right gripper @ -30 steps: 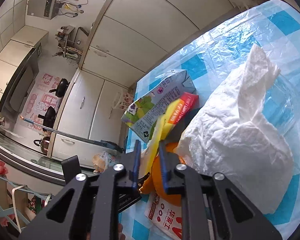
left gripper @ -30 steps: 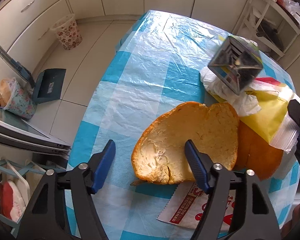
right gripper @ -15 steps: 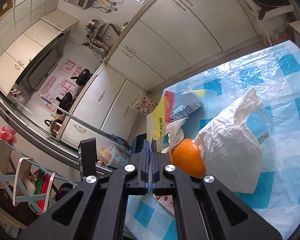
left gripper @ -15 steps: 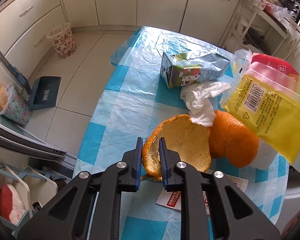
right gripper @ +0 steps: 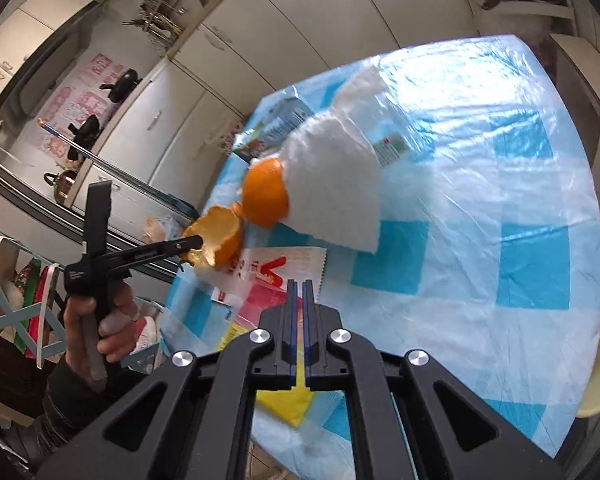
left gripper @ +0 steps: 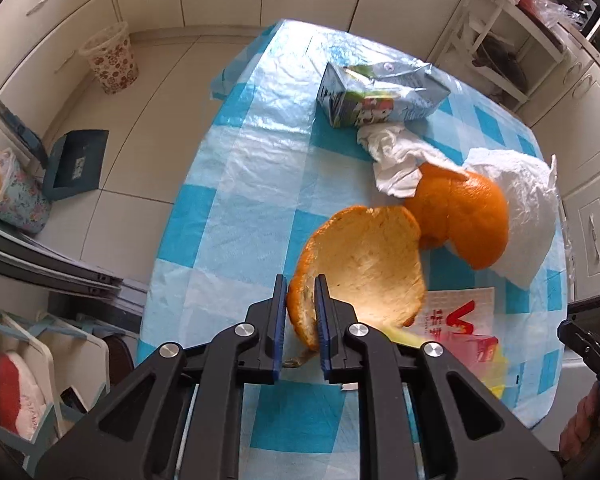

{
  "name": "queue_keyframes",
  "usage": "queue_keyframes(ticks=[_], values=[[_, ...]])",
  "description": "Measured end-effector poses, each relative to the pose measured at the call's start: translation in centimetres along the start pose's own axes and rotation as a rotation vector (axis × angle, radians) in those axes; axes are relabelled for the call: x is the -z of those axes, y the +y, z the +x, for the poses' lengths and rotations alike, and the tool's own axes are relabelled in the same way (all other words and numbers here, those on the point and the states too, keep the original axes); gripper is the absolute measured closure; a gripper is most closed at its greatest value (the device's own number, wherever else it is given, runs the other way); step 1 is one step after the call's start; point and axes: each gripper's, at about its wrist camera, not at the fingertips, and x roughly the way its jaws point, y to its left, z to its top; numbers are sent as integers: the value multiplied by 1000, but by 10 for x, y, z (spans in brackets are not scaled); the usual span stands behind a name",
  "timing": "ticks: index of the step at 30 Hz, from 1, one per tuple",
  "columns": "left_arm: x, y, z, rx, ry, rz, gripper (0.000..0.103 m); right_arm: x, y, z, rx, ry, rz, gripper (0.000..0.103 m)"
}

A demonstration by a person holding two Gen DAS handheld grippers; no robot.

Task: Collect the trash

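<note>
Presently we hold the left gripper [left gripper: 300, 308] clamped on the near edge of a large curved piece of orange peel [left gripper: 364, 264], pale pith facing up; its blue-padded jaws have just been closing, with the peel between them. We hold the right gripper [right gripper: 299, 300] closed on a thin yellow and red plastic wrapper [right gripper: 284, 404], which runs down between its jaws over the table's near edge. A second piece of orange peel [left gripper: 460, 216], rind up, lies just beside the held one. Behind it we see a crumpled white paper tissue [left gripper: 396, 156] and a dented blue drink carton [left gripper: 380, 92] lying on its side. A white plastic bag [left gripper: 524, 216] touches the second peel. All rest on the blue-and-white checked plastic tablecloth [left gripper: 236, 208]. A flat red-and-white printed sachet [left gripper: 460, 316] lies near the grippers. On the floor stands a floral-patterned wastebasket [left gripper: 110, 62].
</note>
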Motion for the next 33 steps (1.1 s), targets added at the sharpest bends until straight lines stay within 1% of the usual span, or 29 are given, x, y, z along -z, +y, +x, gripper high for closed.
queue_keyframes(ticks=[1, 2, 3, 4, 5, 6, 7, 9, 11, 13, 14, 16, 17, 19, 20, 21, 22, 23, 25, 26, 27, 28, 30, 33], values=[[1, 1, 4, 1, 13, -4, 89, 1, -2, 4, 17, 17, 2, 100], [1, 1, 7, 1, 20, -4, 87, 3, -5, 7, 32, 30, 4, 98], [2, 2, 9, 1, 22, -5, 81, 3, -6, 11, 44, 44, 5, 84], [2, 2, 10, -6, 20, -7, 71, 3, -5, 13, 56, 49, 1, 71], [1, 2, 12, -13, 17, -6, 67, 3, -3, 14, 82, 43, -14, 49], [1, 1, 13, -21, 15, -2, 63, 4, 0, 15, 104, 38, -36, 44], [1, 0, 15, -27, 12, 4, 61, 4, 5, 17, 118, 46, -65, 44], [0, -2, 18, -38, 13, 9, 59, 10, 8, 24, 142, 73, -110, 37], [-3, -6, 20, -47, 6, 21, 57, 16, 14, 33, 191, 104, -167, 36], [-4, -10, 21, -47, 7, 30, 56, 23, 18, 44, 221, 151, -223, 36], [-4, -12, 22, -48, 7, 34, 56, 28, 22, 47, 236, 158, -262, 33], [-5, -13, 22, -48, 8, 40, 55, 35, 31, 50, 258, 174, -331, 32], [-5, -13, 23, -49, 7, 40, 55, 40, 34, 51, 258, 184, -357, 33], [-6, -14, 23, -55, 5, 44, 55, 48, 40, 53, 251, 183, -394, 48], [-6, -14, 23, -59, 3, 47, 55, 52, 43, 54, 251, 185, -418, 69], [-5, -15, 23, -65, 1, 50, 55, 54, 45, 56, 238, 197, -422, 97], [-5, -15, 23, -70, -1, 53, 56, 56, 43, 59, 214, 217, -409, 102], [-5, -16, 23, -69, -2, 55, 59, 58, 44, 59, 209, 207, -408, 102], [-4, -16, 21, -56, -3, 52, 79, 58, 43, 58, 208, 193, -410, 102], [-4, -16, 18, -59, -11, 48, 82, 56, 44, 55, 194, 176, -399, 102], [-4, -15, 16, -55, -20, 44, 87, 53, 44, 51, 183, 156, -387, 102], [-5, -13, 11, -51, -33, 31, 91, 49, 44, 45, 171, 132, -376, 102], [-6, -8, 4, -63, -58, 12, 94, 45, 44, 36, 150, 94, -361, 102], [-9, 2, -5, -62, -86, -28, 96, 42, 46, 29, 126, 80, -374, 102]])
